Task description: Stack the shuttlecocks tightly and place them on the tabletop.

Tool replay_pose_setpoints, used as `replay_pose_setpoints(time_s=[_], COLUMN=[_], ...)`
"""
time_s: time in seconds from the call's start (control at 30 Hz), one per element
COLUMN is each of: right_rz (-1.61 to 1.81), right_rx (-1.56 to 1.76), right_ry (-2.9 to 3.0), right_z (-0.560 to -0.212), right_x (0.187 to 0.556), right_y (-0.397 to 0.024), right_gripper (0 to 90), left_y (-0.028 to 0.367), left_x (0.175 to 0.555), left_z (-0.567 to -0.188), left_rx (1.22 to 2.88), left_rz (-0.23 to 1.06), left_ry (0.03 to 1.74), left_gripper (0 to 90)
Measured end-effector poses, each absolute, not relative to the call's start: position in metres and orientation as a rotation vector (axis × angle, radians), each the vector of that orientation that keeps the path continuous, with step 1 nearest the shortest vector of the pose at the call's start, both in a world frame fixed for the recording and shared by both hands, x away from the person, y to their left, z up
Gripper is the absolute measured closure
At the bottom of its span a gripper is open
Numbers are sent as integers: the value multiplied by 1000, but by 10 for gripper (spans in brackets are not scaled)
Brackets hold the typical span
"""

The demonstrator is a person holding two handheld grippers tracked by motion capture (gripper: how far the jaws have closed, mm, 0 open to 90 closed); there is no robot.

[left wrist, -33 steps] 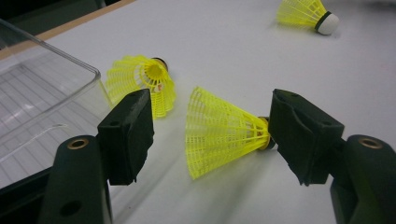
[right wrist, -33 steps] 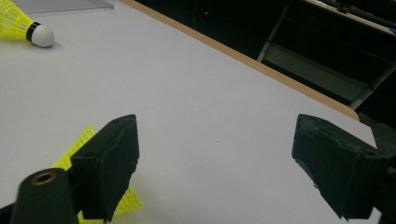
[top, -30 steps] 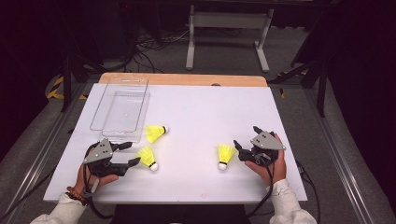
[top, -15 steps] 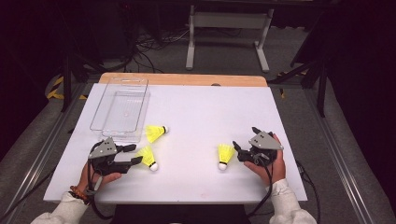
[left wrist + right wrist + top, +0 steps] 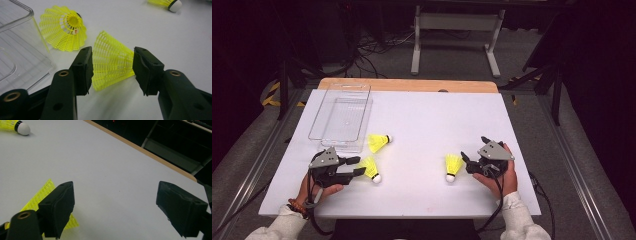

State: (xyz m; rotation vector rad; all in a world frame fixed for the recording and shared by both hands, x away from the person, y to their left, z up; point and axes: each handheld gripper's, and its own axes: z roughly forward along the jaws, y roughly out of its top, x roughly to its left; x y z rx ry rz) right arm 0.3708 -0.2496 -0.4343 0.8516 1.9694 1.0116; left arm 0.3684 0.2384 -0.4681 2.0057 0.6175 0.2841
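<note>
- Tray [image 5: 343, 116], clear plastic, sits on the white desk [image 5: 432, 125] at the far left, beyond and just left of my left jaws; in the left gripper view its rounded corner stands beside my left-hand pad.
- Left gripper [image 5: 354, 167] lies low on the desk in my left hand [image 5: 319, 187], and its jaws have just been closing around a yellow shuttlecock.
- That near shuttlecock [image 5: 112, 62] lies on its side between my left jaws, its mesh skirt filling the gap. The right-hand pad touches the narrow end of the skirt; the left-hand pad sits at the skirt's wide edge, and I cannot tell whether it presses yet. In the high view its white cork points away from the jaws, toward the desk's middle.
- A second shuttlecock [image 5: 64, 31] lies just beyond my left jaws, next to the tray's corner, its open skirt facing me.
- A third shuttlecock [image 5: 452, 166] lies just ahead of my right jaws, to their left side; in the right gripper view its yellow skirt pokes out behind my left-hand pad, outside the gap.
- Right gripper [image 5: 468, 164] rests on the desk in my right hand [image 5: 499, 175], jaws wide apart with only bare desk between them.
</note>
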Motion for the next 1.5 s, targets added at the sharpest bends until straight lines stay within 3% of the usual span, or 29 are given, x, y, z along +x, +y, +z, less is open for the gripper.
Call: replay_pose_setpoints(time_s=[0.43,0.73,1.07,1.5], right_rz=[1006,1003,999,986], right_rx=[847,849,853,833], right_ry=[1974,1982,1989,2018], right_z=[-435,-436,-438,-439], right_x=[371,371,372,372], right_y=[-249,-247,-247,-246], right_gripper=[160,163,167,167], left_y=[239,230,200,175], left_x=[369,384,419,448], left_z=[-464,-445,-429,-427], left_rx=[1968,1953,2131,2283], left_rz=[294,379,350,301], left_ry=[621,636,664,748], left_gripper=[499,480,612,581])
